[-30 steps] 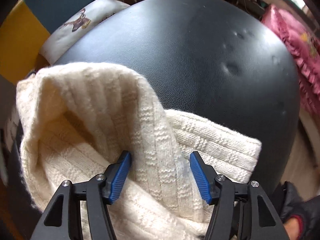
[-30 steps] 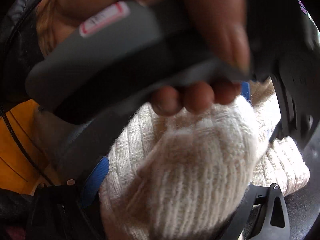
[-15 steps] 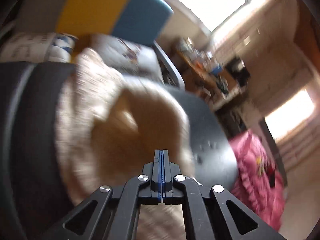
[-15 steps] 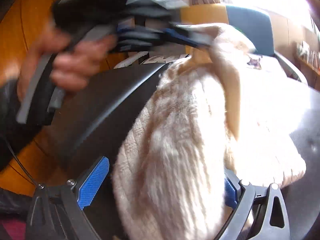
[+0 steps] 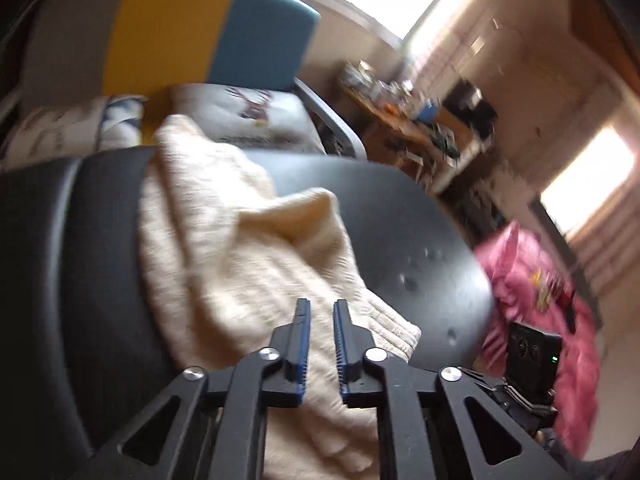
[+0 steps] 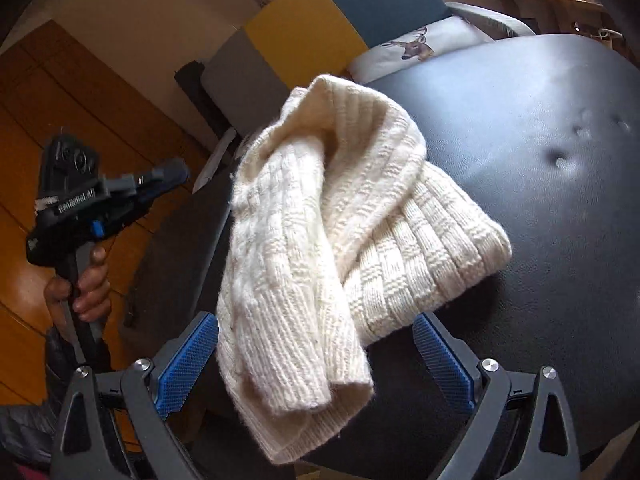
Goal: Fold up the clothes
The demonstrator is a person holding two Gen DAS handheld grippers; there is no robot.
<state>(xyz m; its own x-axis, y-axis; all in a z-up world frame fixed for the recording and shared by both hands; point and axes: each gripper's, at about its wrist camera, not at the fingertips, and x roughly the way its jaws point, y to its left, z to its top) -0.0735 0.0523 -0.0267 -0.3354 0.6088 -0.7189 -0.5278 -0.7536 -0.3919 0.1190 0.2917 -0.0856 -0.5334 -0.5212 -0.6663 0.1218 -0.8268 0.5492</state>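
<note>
A broad black padded surface (image 6: 540, 208), dimpled in a few spots, fills most of both views and carries the task's thing. Behind it stands a chair back (image 6: 320, 28) in grey, yellow and blue panels, with a white cushion printed with a deer (image 6: 416, 46) leaning at its foot. Off the far edge in the left wrist view lies a heap of pink cloth (image 5: 536, 300), and beyond that a cluttered wooden table (image 5: 404, 120) against the wall. The cream knitted garment (image 6: 344, 240) lies bunched on the near left part of the black surface, folded over itself in thick ribbed layers; one rounded fold stands up towards the chair, and the lowest end hangs past the near edge, in front of the right gripper (image 6: 316, 364). That gripper's blue-padded fingers (image 6: 188, 360) are spread wide, one on each side of the hanging end, with no visible contact. In the left wrist view, which is blurred, the left gripper (image 5: 319, 344) sits low over the same knit, its fingers (image 5: 301, 340) nearly together with a narrow gap between them and nothing pinched there. From the right wrist view that gripper (image 6: 100, 200) is held off to the side of the surface, over orange wooden floor (image 6: 36, 152), by a hand (image 6: 80, 284) wrapped round its handle.
</note>
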